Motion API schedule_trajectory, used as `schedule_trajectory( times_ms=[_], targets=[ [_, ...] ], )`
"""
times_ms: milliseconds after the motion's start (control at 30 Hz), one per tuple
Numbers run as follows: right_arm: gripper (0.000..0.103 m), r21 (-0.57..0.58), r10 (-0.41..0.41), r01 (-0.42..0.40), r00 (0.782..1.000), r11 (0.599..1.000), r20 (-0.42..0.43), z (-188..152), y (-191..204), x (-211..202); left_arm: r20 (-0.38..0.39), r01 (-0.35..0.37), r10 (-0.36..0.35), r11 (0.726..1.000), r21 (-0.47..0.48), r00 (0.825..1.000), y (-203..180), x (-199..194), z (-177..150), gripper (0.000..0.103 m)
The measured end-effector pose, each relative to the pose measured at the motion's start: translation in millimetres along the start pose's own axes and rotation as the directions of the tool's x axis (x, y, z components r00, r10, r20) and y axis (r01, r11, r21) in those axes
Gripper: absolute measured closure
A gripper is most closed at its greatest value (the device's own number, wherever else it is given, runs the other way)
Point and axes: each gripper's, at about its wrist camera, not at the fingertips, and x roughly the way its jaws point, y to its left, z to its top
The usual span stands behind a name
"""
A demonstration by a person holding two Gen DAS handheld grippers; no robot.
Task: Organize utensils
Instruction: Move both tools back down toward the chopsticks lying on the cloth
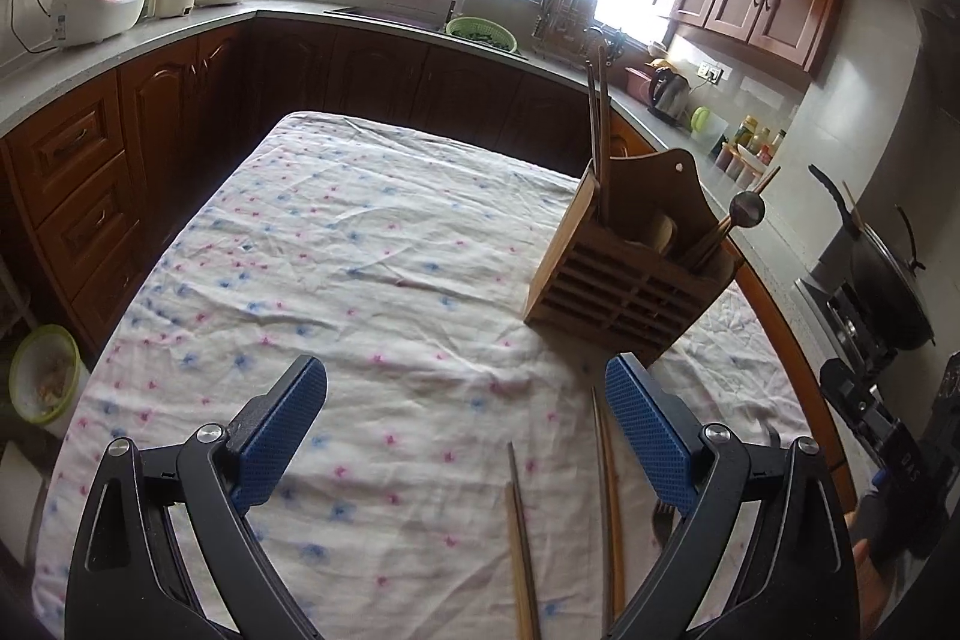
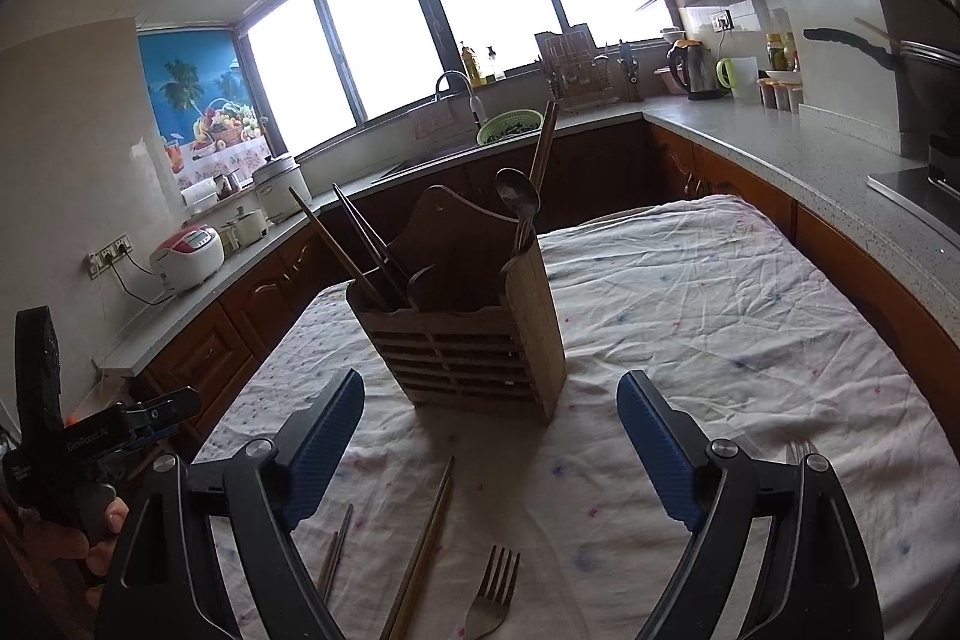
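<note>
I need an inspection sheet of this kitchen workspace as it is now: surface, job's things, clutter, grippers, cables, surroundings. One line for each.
Surface: table under a wrinkled floral cloth.
Job's things: wooden utensil holder upright on the cloth, holding chopsticks and a spoon; loose chopsticks, a second pair and a fork lie on the cloth near the grippers.
Clutter: nothing seen on the cloth.
Grippers: left gripper and right gripper both open, holding nothing.
Cables: rice cooker cord runs to a wall socket.
Surroundings: counters, sink, green colander, kettle, windows.
</note>
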Motion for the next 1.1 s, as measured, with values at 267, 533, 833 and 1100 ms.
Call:
schedule_trajectory(
  times_ms=[267,533,833,1100],
  targets=[
    [0.015,0.017,0.006,-0.006,1.0,1.0,-0.031,-25.0,3.8,-20.1,-0.039,-0.035,0.036,0.999,0.03,0.999,8.5,-17.2,-35.1,0.007],
    [0.015,0.042,0.025,-0.021,0.996,0.999,-0.083,-50.1,4.1,-26.3,-0.069,-0.045,0.047,0.998,0.033,0.997,14.0,-25.2,-65.1,0.007],
    [0.015,0.049,0.029,-0.022,0.991,0.999,-0.134,-73.5,2.8,-26.1,-0.108,-0.05,0.056,0.997,0.053,0.993,11.0,-20.8,-86.9,0.007],
    [0.015,0.058,0.029,-0.02,0.987,0.998,-0.16,-78.0,1.5,-19.9,-0.147,-0.062,0.074,0.995,0.084,0.986,3.2,-9.6,-89.5,0.007]
  ],
)
